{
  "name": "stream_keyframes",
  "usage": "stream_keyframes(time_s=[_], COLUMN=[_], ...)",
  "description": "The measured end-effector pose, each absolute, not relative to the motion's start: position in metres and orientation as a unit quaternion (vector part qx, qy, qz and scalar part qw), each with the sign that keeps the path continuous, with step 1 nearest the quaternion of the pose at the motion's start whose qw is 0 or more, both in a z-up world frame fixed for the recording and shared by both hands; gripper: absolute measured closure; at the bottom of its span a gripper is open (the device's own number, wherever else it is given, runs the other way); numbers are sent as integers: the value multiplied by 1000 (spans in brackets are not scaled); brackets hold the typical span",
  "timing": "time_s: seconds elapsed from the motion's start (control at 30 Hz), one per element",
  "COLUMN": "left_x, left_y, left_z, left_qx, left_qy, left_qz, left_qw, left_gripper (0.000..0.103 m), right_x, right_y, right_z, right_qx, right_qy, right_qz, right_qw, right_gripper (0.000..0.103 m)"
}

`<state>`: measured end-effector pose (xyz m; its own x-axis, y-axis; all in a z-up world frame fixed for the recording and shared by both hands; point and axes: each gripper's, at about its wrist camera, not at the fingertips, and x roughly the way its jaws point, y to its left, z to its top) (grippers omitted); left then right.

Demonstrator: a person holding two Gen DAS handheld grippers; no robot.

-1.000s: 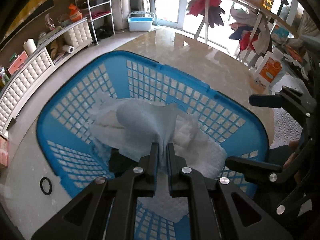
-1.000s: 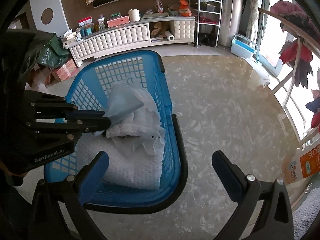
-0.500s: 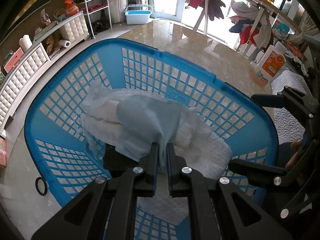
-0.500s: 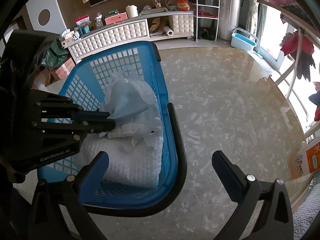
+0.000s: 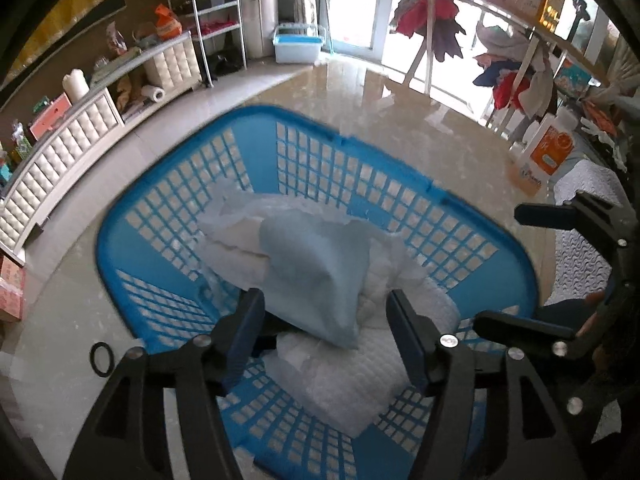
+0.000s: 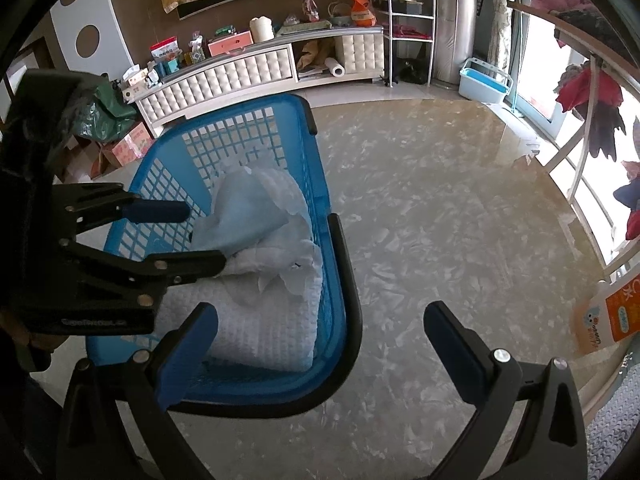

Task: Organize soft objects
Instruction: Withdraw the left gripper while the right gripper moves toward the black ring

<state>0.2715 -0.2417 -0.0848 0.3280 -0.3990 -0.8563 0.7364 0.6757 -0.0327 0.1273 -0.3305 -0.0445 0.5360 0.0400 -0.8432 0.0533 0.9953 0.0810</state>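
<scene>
A blue lattice laundry basket stands on the marble floor. Inside it, a light-blue cloth rests on crumpled white cloths and a folded white quilted towel. My left gripper hovers over the basket with its jaws opening. The light-blue cloth's near corner lies between the pads, and neither pad presses on it. My right gripper is open over the basket's near right rim and holds nothing.
A white tufted cabinet with clutter lines the far wall. A pale-blue bin sits near the window, with a clothes rack to the right. An orange-and-white bottle stands at the right edge. A black ring lies left of the basket.
My left gripper's jaws have parted and let go of the light-blue cloth, which now lies loose on the pile. The right gripper has not moved.
</scene>
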Motion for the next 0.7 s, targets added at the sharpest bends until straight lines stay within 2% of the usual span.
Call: stream_keyframes(time_s=[0.1, 0.27, 0.63, 0.7], left_x=[263, 249, 214, 208], left_y=[-233, -211, -159, -150], left_z=[-68, -46, -22, -19], left_qx=[176, 159, 118, 111], left_qy=[442, 426, 412, 407], left_qz=[-357, -331, -295, -291], left_qw=[804, 827, 854, 859], left_gripper=[33, 25, 24, 20], right_x=[125, 118, 105, 104], right_y=[-330, -325, -299, -291], right_z=[-39, -26, 2, 4], right_qx=[47, 50, 49, 41], right_qy=[477, 461, 431, 430], right_qz=[-3, -3, 8, 13], right_qw=[878, 886, 901, 902], right_gripper=[0, 0, 0, 0])
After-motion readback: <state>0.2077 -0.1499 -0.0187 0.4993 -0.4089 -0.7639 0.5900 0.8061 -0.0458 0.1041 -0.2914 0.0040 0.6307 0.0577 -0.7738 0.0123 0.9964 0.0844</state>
